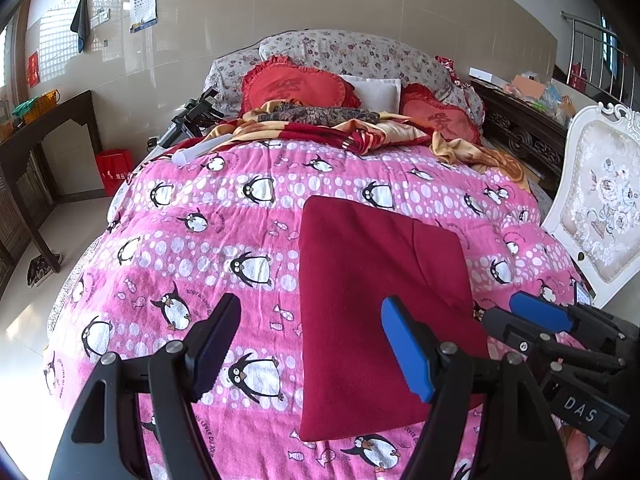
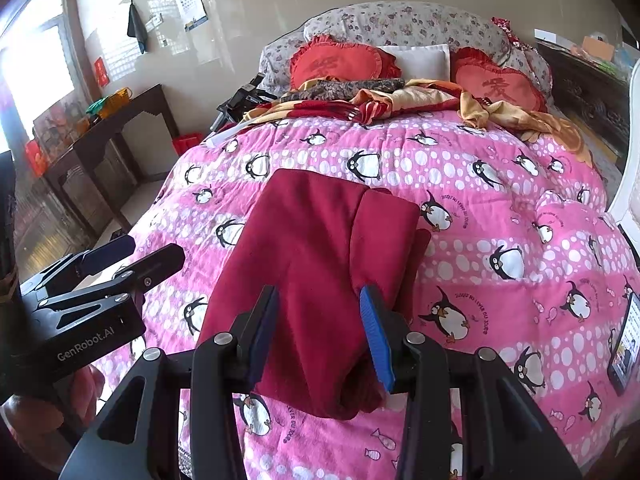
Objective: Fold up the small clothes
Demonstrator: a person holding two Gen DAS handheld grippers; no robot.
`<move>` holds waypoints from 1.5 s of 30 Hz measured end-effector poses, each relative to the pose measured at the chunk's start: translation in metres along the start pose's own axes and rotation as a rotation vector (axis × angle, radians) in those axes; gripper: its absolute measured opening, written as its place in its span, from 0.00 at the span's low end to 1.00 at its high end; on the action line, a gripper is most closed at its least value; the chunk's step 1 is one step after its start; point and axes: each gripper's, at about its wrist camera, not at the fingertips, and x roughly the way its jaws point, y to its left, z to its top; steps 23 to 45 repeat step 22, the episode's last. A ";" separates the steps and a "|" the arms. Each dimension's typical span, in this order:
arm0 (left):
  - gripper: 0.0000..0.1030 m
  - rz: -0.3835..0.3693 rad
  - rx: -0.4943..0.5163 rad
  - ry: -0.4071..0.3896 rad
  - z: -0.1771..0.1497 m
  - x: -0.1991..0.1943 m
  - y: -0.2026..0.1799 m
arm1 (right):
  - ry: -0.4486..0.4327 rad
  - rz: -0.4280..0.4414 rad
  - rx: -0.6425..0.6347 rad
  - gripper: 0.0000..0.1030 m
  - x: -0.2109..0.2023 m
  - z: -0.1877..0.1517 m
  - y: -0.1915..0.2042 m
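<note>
Fleece, dark red garment (image 1: 380,312), lies folded on the bed (image 1: 180,240): soft, light, floppy, best pinched at a near corner. Left claw (image 1: 308,350) wide, empty; right claw (image 2: 320,336) narrower, gripping nothing.

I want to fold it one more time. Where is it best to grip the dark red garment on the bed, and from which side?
Probably the near edge of the dark red garment, approached from the foot of the bed. It lies flat, already folded into a long panel on the penguin blanket, and its near end shows stacked layers to pinch. The right gripper already hangs above that end; the left gripper is beside the cloth.
</note>
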 end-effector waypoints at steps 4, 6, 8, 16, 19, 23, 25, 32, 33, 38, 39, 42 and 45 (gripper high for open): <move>0.74 0.000 0.003 0.003 -0.001 0.001 -0.001 | 0.004 0.001 -0.001 0.14 0.002 -0.001 0.001; 0.74 0.001 0.003 0.004 -0.001 0.001 -0.001 | 0.008 0.003 0.000 0.14 0.003 0.000 0.002; 0.74 -0.001 0.001 0.005 -0.001 0.002 -0.001 | 0.011 0.004 -0.001 0.14 0.005 0.000 0.002; 0.74 -0.006 0.015 -0.002 -0.003 0.005 -0.002 | 0.022 0.005 0.003 0.14 0.008 -0.002 0.001; 0.74 -0.008 0.017 -0.006 -0.003 0.007 0.000 | 0.026 0.005 0.003 0.14 0.009 -0.002 0.000; 0.76 -0.014 0.006 0.010 -0.002 0.012 0.006 | 0.022 0.004 0.001 0.14 0.009 -0.001 -0.002; 0.76 -0.014 0.006 0.010 -0.002 0.012 0.006 | 0.022 0.004 0.001 0.14 0.009 -0.001 -0.002; 0.76 -0.014 0.006 0.010 -0.002 0.012 0.006 | 0.022 0.004 0.001 0.14 0.009 -0.001 -0.002; 0.76 -0.014 0.006 0.010 -0.002 0.012 0.006 | 0.022 0.004 0.001 0.14 0.009 -0.001 -0.002; 0.76 -0.014 0.006 0.010 -0.002 0.012 0.006 | 0.022 0.004 0.001 0.14 0.009 -0.001 -0.002; 0.76 -0.014 0.006 0.010 -0.002 0.012 0.006 | 0.022 0.004 0.001 0.14 0.009 -0.001 -0.002; 0.76 -0.014 0.006 0.010 -0.002 0.012 0.006 | 0.022 0.004 0.001 0.14 0.009 -0.001 -0.002; 0.76 -0.014 0.006 0.010 -0.002 0.012 0.006 | 0.022 0.004 0.001 0.14 0.009 -0.001 -0.002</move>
